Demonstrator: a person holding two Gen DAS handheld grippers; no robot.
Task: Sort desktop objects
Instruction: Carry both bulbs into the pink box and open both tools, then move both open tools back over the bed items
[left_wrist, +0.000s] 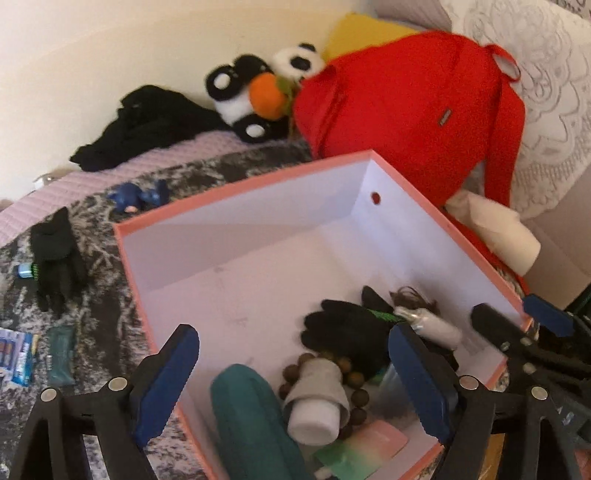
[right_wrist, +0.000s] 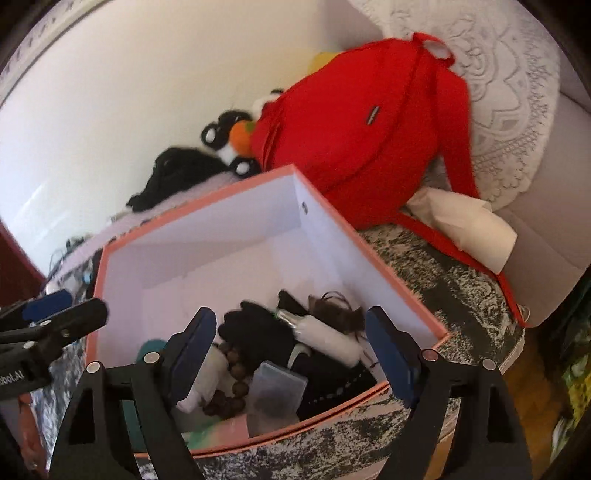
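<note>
Few words can be read: the side of the left gripper (right_wrist: 55, 314), seen from the right wrist camera, carries white letters ending in "bot.AI", its first letters cut off at the picture's edge. A small metal tag on the red backpack (left_wrist: 406, 110) bears writing too blurred to read, and the blue battery pack (left_wrist: 18, 356) has print that cannot be made out.

The landmark is one pink-rimmed white box (left_wrist: 236, 236). Inside it, in its near corner, lie one black glove (left_wrist: 343, 328), one white spray bottle (left_wrist: 432, 323), one string of brown wooden beads (left_wrist: 354, 380), one white roll (left_wrist: 317, 402), one teal object (left_wrist: 247, 417), one clear plastic case (right_wrist: 275, 393) and one pink-and-green card (left_wrist: 365, 446).

Left of the box, on the mottled cloth, lie a second black glove (left_wrist: 55, 258), the battery pack and one teal wrapped bar (left_wrist: 61, 356). Behind the box stand the backpack and one panda plush (left_wrist: 255, 92) holding an orange ball.

Both tongs hover over the box's near edge. The left gripper is spread wide with nothing between its blue pads (left_wrist: 166, 384), and the right gripper (right_wrist: 291, 358) is likewise parted and empty.
</note>
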